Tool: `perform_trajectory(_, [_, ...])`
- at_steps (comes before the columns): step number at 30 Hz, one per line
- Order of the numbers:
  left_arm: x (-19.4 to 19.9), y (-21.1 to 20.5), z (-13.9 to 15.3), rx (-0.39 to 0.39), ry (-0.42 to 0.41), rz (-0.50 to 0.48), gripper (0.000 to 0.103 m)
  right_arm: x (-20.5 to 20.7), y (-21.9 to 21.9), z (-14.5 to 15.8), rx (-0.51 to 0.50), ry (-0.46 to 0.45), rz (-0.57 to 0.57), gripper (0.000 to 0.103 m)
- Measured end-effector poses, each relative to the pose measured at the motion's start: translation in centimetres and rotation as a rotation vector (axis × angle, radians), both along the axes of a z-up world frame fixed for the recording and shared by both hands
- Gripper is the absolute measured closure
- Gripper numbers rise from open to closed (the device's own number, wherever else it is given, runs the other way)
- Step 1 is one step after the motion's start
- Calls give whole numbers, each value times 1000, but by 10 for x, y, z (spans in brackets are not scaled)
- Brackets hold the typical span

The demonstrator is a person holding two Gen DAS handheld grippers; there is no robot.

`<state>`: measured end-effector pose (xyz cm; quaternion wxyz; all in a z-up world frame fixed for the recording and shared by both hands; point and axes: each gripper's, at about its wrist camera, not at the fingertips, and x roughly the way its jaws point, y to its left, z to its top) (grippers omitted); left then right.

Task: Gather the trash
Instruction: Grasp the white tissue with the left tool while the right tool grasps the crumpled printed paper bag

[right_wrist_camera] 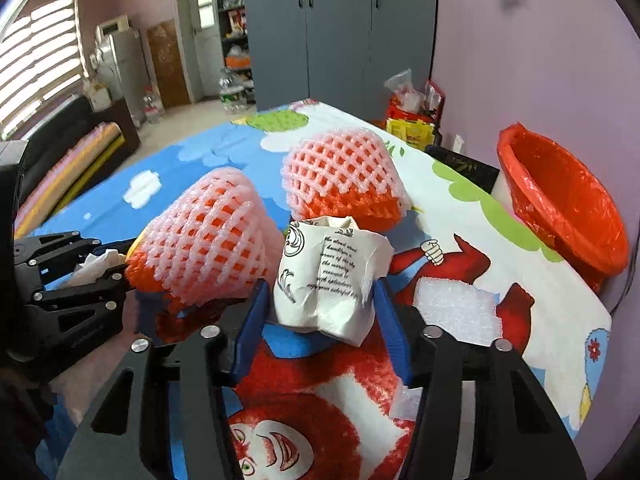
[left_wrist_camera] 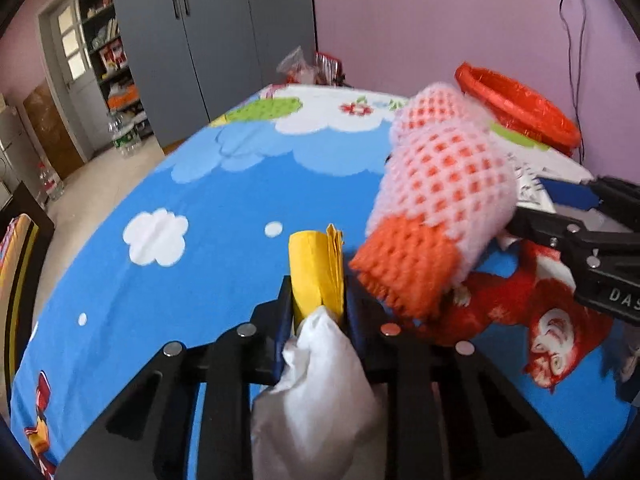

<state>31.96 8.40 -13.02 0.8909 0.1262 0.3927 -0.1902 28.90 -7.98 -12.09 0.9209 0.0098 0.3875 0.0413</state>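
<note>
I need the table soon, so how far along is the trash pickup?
Nothing visibly done: what shows of the red-lined bin looks empty. In hand: the left tool is shut on yellow paper and a white tissue; the right tool brackets the crumpled printed paper. Left: two foam fruit nets and a white foam piece.

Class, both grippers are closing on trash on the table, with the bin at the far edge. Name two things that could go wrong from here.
1. The left gripper pinches a yellow paper and white tissue together; one may slip out in transit.
2. The crumpled cup sits loosely between the right gripper fingers; it may deform or slip.
3. A foam net lies close by and could be knocked, away from the bin.
</note>
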Motion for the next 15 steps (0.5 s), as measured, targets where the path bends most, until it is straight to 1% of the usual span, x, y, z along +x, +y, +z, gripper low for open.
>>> perform_trajectory(3, [-8,4,13,-32,-44,21,79,-9,-12,7,62,-29,3,54])
perform_trajectory(5, [-18,8,25,-67,-86,33,79,-16,-21,13,102,-48,3,54])
perform_trajectory(9, [-38,15,51,-120,-149,51,79,-30,-30,30,153,-94,23,54])
perform_trajectory(11, [-46,16,64,-137,-172,52,79,-39,-30,40,164,-117,48,54])
perform_trajectory(15, [-66,11,90,-143,-227,39,79,-58,-32,57,177,-157,77,54])
